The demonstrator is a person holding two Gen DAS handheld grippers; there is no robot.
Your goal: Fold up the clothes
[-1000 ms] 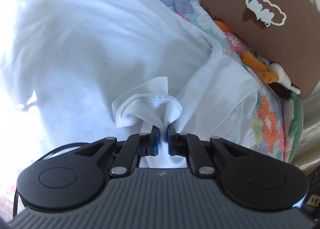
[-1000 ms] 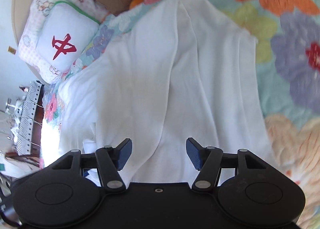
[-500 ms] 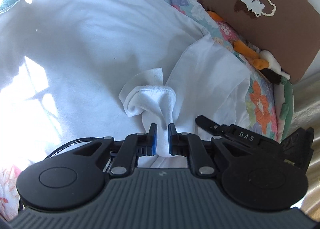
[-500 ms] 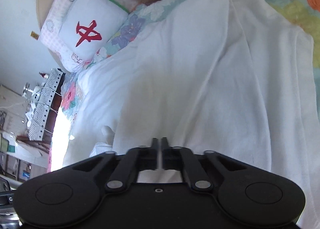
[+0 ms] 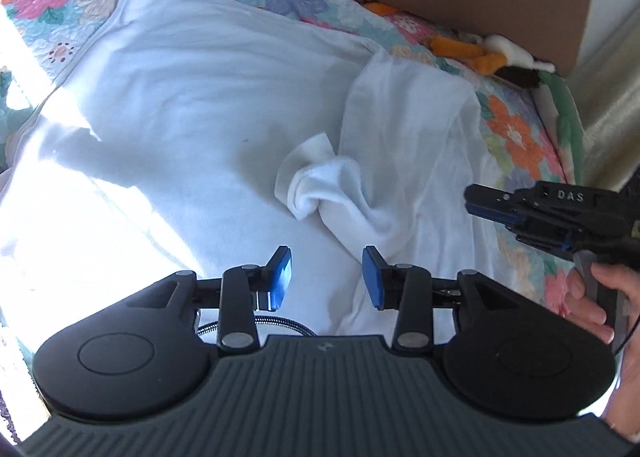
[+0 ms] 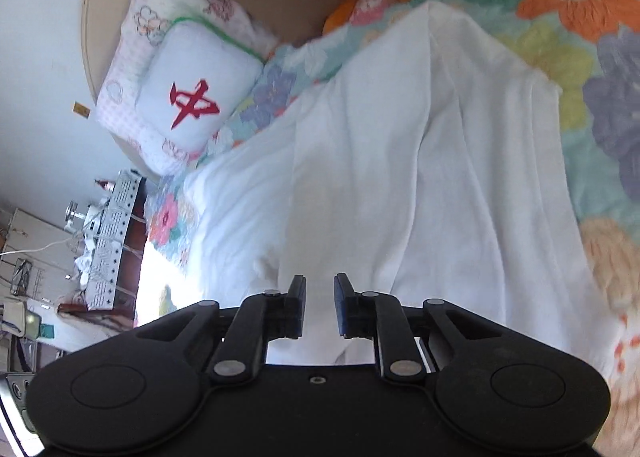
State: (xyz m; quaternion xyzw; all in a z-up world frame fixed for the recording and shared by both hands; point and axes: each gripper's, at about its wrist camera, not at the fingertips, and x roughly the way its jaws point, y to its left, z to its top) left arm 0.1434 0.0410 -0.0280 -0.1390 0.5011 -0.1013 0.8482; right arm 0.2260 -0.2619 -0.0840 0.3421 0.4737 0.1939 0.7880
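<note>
Left wrist view: the left gripper (image 5: 326, 271) hangs above the white garment (image 5: 208, 105), which lies spread across the floral quilt (image 5: 516, 129); its jaws have just been opening and now stand partly apart with nothing between them, the blue pads clear of the cloth; the sleeve cuff (image 5: 320, 185) it was pinching a second ago now lies bunched on the shirt body just ahead of the fingertips; the right gripper (image 5: 478, 199) comes in from the right edge, the person's hand (image 5: 600, 305) around its handle; from this side I cannot tell its gap.

Right wrist view: the right gripper (image 6: 320, 299) has its jaws a little apart, just been opening after a snap shut; white cloth shows behind the gap, but the pads do not seem to press on it, so I read it as holding nothing; the garment runs away toward the pillow with the red mark (image 6: 196, 97).

The sleeve looks crumpled rather than flat; best to re-grip the cuff by its edge, draw it straight across the body and lay it down smoothly; grabbing the bunch would likely lock the wrinkle into the fold.
</note>
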